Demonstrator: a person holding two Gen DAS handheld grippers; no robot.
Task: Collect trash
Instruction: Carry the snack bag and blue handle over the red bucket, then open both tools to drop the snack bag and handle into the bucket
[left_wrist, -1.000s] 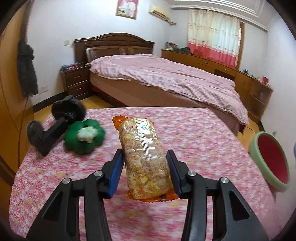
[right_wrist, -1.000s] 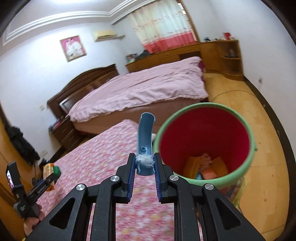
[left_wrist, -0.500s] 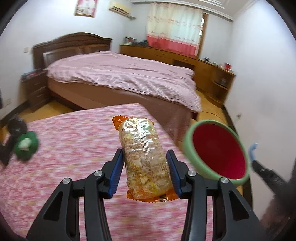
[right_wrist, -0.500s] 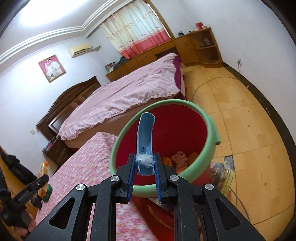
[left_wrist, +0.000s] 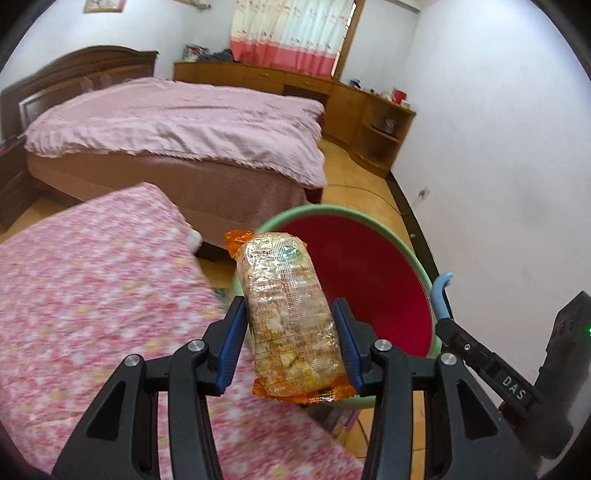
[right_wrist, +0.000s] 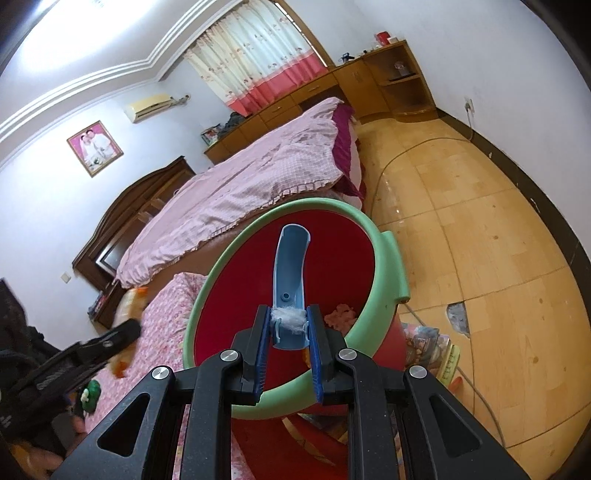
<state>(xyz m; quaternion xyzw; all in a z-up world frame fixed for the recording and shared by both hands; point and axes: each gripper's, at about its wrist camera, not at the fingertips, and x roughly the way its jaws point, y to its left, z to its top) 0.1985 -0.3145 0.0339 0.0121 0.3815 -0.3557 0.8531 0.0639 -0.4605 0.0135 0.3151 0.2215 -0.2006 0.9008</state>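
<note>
The snack packet (left_wrist: 290, 317) is pinched between the left gripper's (left_wrist: 290, 341) fingers, hanging over the near rim of the green bin (left_wrist: 421, 266) with the red inside, right off the table (left_wrist: 92, 295) edge. The right gripper (right_wrist: 289, 341) has its fingers clamped narrow on a curved blue plastic piece (right_wrist: 290, 273) with white fluff, over the bin's mouth. Inside the bin there's pinkish and orange stuff, mostly blocked by the fingers, so hard to make out. A green toy (right_wrist: 90, 395) sits on the table, blurry.
</note>
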